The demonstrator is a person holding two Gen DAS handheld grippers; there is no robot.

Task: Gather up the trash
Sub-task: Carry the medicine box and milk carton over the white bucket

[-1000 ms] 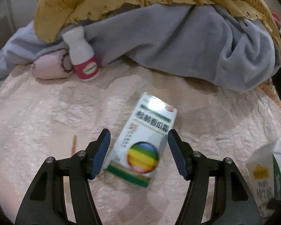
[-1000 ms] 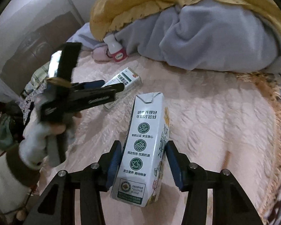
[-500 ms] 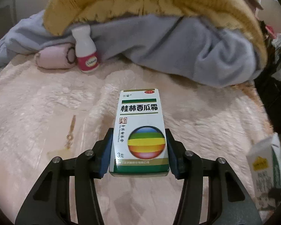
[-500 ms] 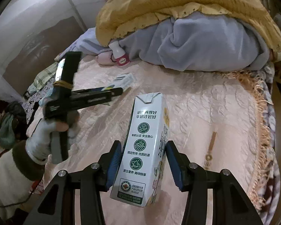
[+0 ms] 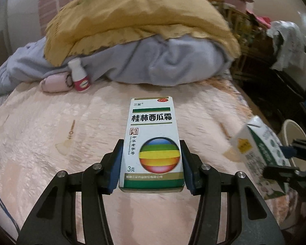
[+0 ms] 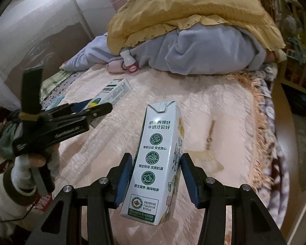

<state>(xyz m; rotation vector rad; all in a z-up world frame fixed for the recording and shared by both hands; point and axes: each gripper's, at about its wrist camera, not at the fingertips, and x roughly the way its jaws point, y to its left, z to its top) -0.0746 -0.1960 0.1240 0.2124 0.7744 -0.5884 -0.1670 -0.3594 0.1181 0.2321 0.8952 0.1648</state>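
Note:
My left gripper (image 5: 151, 146) is shut on a white and green medicine box (image 5: 151, 118) with a rainbow ball on it, held above the pink bed cover (image 5: 51, 143). In the right wrist view that box (image 6: 114, 90) sticks out of the left gripper (image 6: 95, 110), which a gloved hand (image 6: 26, 169) holds. My right gripper (image 6: 156, 159) is shut on a white and green milk carton (image 6: 159, 126), upright and off the bed. In the left wrist view, the carton (image 5: 259, 143) shows at the right edge. A small white bottle with a pink label (image 5: 79, 75) stands against the blankets.
A yellow blanket (image 5: 132, 20) lies piled on a grey one (image 5: 163, 65) across the far side of the bed. A pink soft item (image 5: 55, 82) lies beside the bottle. A round white container (image 5: 293, 134) stands off the bed's right edge, near dark furniture (image 5: 275, 71).
The left gripper shut on the medicine box and lifted it off the bed, drawing back. The right gripper with the carton has also drawn back and risen a little.

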